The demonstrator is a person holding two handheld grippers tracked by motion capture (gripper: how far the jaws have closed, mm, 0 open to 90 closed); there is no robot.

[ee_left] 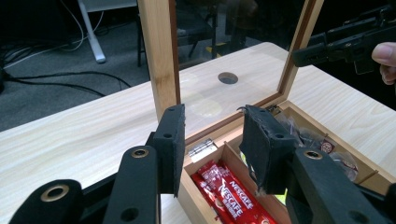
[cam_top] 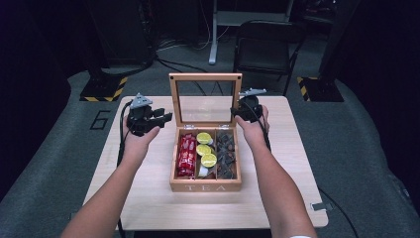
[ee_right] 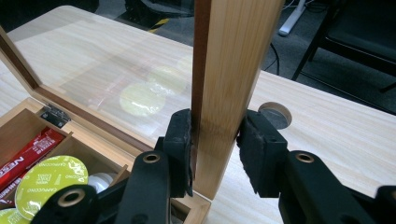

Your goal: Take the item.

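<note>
A wooden box marked TEA [cam_top: 205,187] stands mid-table with its glass lid [cam_top: 205,77] upright. Inside lie red Nescafe sachets [cam_top: 186,154] [ee_left: 229,191], yellow-green capsules [cam_top: 204,148] [ee_right: 51,179] and dark wrapped tea bags [cam_top: 226,153] [ee_left: 322,144]. My right gripper [cam_top: 236,113] [ee_right: 215,140] is shut on the lid's right side rail [ee_right: 229,70], pads pressed on both faces. It also appears far right in the left gripper view [ee_left: 303,53]. My left gripper [cam_top: 166,118] [ee_left: 215,135] hovers just left of the lid's other rail [ee_left: 159,56], jaws apart with nothing between them.
The light wood table [cam_top: 148,198] has a round cable hole [ee_left: 228,77] [ee_right: 275,114] behind the box. A black chair [cam_top: 265,47] and a desk leg [cam_top: 214,34] stand beyond the far edge. Cables trail from both grippers along the forearms.
</note>
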